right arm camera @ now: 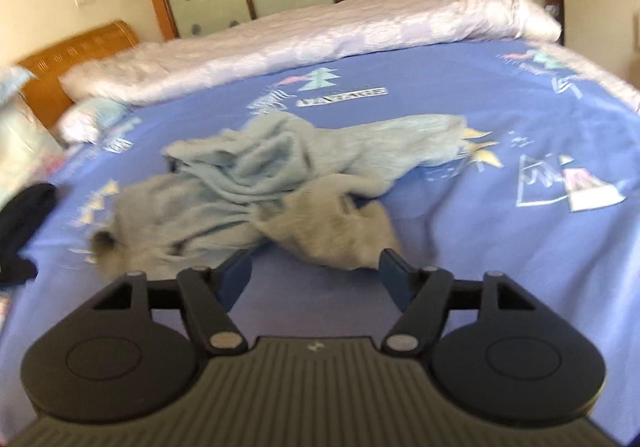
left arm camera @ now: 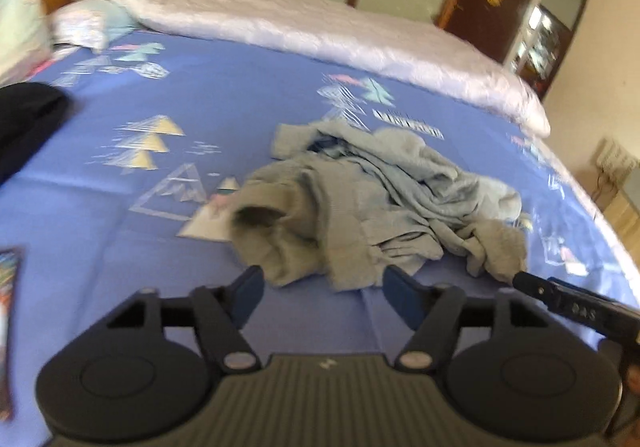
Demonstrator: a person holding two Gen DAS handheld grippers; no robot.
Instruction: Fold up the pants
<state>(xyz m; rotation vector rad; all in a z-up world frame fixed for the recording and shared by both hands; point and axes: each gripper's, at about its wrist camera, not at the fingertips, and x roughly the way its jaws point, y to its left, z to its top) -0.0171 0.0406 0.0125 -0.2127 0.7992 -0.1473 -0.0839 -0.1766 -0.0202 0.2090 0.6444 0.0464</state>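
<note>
Left gripper [left arm camera: 322, 281]: jaws wide apart, empty, crumpled pants [left arm camera: 360, 203] heaped just beyond, centre frame, on bed [left arm camera: 240, 95]. Right gripper [right arm camera: 318, 273]: jaws equally spread, empty; nearest fold between tips, probably untouched; leg trails upper right.

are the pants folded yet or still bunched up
Bunched up: the pale blue pants lie in a crumpled heap on the blue sheet, with no flat layers.

The pants [left arm camera: 360, 203] are blurred; a dark garment [left arm camera: 24, 123], far left of the left tongs [left arm camera: 320, 289], is cut by the edge.
</note>
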